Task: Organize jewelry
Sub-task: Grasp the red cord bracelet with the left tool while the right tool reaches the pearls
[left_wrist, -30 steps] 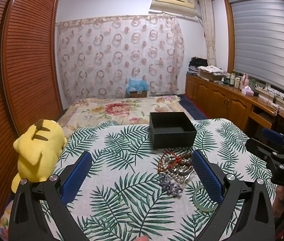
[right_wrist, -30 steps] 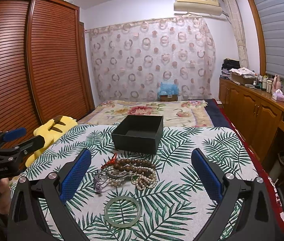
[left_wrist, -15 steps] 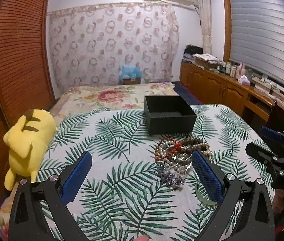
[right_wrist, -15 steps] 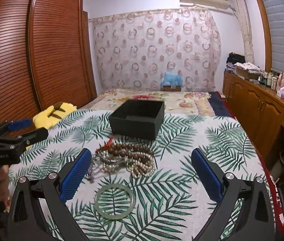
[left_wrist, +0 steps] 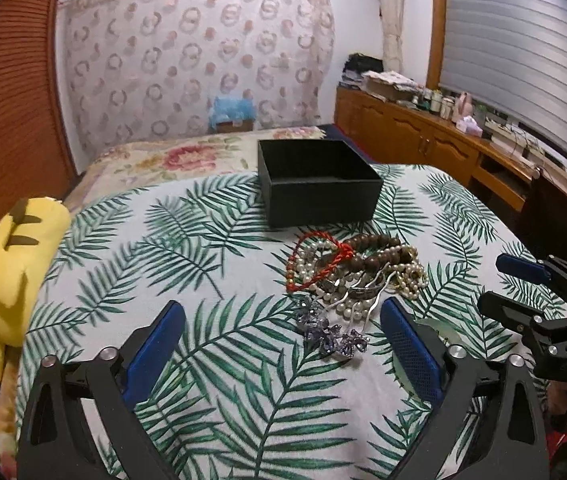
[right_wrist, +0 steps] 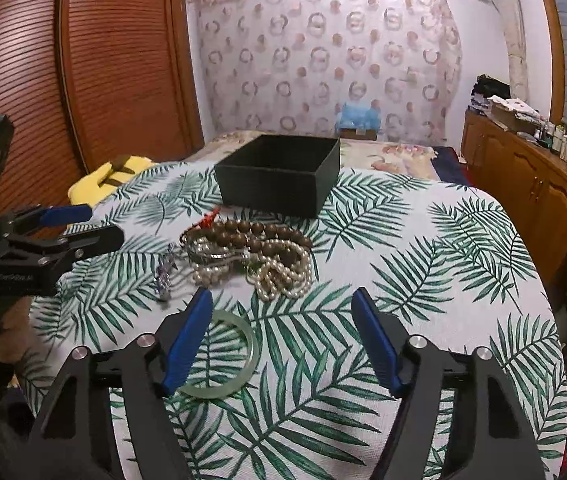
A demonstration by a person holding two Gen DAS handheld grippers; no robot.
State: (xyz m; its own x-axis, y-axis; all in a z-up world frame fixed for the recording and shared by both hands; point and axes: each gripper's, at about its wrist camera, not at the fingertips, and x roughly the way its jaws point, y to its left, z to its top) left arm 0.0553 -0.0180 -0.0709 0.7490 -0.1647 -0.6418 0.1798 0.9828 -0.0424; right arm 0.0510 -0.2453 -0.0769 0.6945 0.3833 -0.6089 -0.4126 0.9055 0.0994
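Note:
A tangled pile of jewelry (left_wrist: 357,276) lies on the leaf-print cloth: brown wooden beads (right_wrist: 261,236), pearl strands (right_wrist: 281,276), a red cord (left_wrist: 315,260) and a purple crystal piece (left_wrist: 329,334). A pale green bangle (right_wrist: 239,354) lies in front of the pile, its left side behind my right gripper's left finger. An open black box (left_wrist: 317,182) stands behind the pile and looks empty. My left gripper (left_wrist: 283,344) is open, low over the cloth just before the purple piece. My right gripper (right_wrist: 281,336) is open and empty over the bangle.
A yellow plush toy (left_wrist: 15,256) lies at the table's left edge. A bed with a floral cover (left_wrist: 171,156) stands behind the table. Wooden cabinets (right_wrist: 531,184) line the right wall, wooden louvred doors (right_wrist: 115,68) the left.
Both grippers have moved down and forward toward the jewelry pile. The right gripper's jaws have narrowed somewhat and now stand over the green bangle.

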